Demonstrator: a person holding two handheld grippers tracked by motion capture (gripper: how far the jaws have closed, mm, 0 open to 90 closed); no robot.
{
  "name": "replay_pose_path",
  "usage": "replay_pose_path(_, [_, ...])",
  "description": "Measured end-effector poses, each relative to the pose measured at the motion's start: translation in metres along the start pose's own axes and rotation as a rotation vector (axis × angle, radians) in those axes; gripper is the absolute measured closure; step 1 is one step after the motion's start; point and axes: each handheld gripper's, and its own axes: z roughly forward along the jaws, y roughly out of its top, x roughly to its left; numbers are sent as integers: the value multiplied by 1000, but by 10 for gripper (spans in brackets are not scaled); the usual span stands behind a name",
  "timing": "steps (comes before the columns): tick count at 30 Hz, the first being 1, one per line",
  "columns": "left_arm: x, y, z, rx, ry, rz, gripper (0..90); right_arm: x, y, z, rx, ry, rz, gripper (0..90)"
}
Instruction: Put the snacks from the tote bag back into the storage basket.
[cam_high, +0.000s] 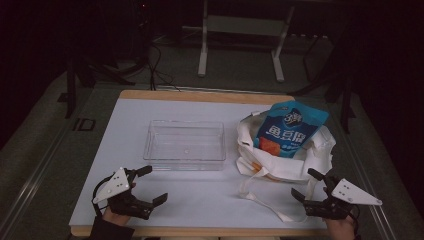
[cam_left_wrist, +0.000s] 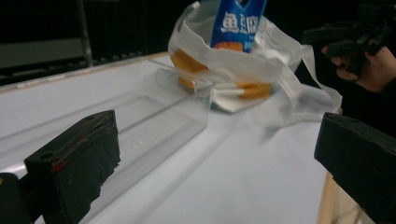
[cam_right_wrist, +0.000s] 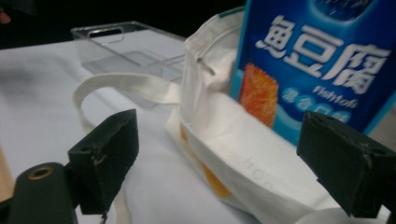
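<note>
Start of unpacking: both tongs, left (cam_high: 150, 186) and right (cam_high: 306, 185), agape and empty; next, right tongs must grip blue pouch (cam_high: 290, 129) in tote bag (cam_high: 280, 165).

Dim room — grey carpeted floor (cam_high: 40, 145), white metal stand (cam_high: 240, 30) behind, black cables (cam_high: 157, 65) trailing; white worktop (cam_high: 130, 130) with wooden edge — brightest area.
</note>
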Motion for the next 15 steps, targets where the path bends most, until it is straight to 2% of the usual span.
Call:
replay_pose_path(1, [0, 0, 0, 0, 0, 0, 4, 0, 0, 0, 0, 0, 0, 130])
replay_pose_path(2, [1, -1, -1, 8, 0, -5, 4, 1, 1, 2, 26, -5, -14, 130])
replay_pose_path(3, [4, -2, -2, -8, -11, -12, 4, 2, 2, 4, 29, -6, -16, 130])
replay_pose_path(5, [5, -2, -2, -2, -19, -23, 4, 3, 2, 4, 28, -1, -16, 130])
replay_pose_path(10, [3, 6, 3, 20, -61, -44, 4, 5, 10, 0, 11, 74, -31, 125])
replay_pose_path(12, [-2, 13, 8, 24, -69, -39, 4, 3, 16, -3, 10, 68, -33, 125])
replay_pose_path(14, [-5, 21, 13, 31, -87, -10, 4, -1, 24, -9, -18, 102, -22, 125])
replay_pose_path(15, [-6, 25, 15, 37, -96, -7, 4, -3, 27, -10, -19, 105, -21, 116])
